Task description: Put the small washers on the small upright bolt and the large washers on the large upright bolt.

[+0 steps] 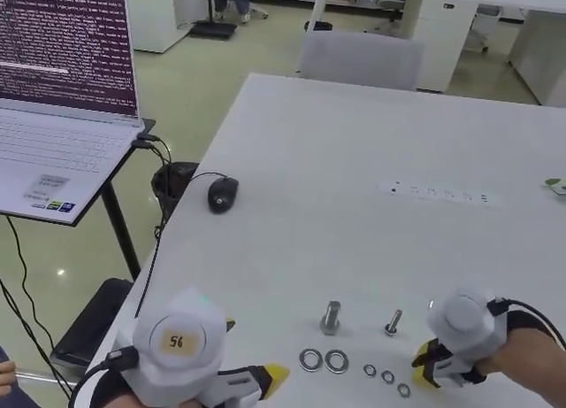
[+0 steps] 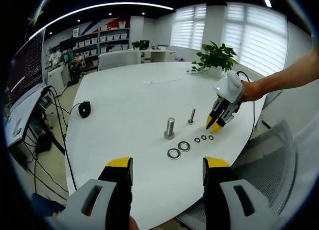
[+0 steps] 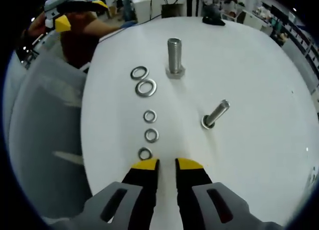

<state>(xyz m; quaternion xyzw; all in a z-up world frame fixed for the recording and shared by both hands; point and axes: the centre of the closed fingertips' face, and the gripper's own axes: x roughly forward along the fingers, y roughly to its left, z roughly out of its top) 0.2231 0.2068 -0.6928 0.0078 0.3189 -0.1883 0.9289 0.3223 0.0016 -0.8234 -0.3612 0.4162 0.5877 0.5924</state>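
A large upright bolt (image 1: 331, 318) and a small upright bolt (image 1: 393, 322) stand near the white table's front edge. In front of them lie two large washers (image 1: 323, 361) and a row of three small washers (image 1: 387, 377). My right gripper (image 3: 167, 164) hovers just behind the nearest small washer (image 3: 145, 153), its jaws a narrow gap apart with nothing between them; it is also in the head view (image 1: 423, 368) and the left gripper view (image 2: 215, 123). My left gripper (image 2: 167, 164) stands wide open and empty off the table's front edge, left of the large washers (image 2: 178, 150), large bolt (image 2: 169, 128) and small bolt (image 2: 192, 115).
A black mouse (image 1: 222, 195) lies on the table's left side, with a cable over the edge. A laptop (image 1: 62, 116) sits on a stand at the left. A power strip (image 1: 439, 194) lies further back. A grey chair (image 1: 361, 60) stands behind the table.
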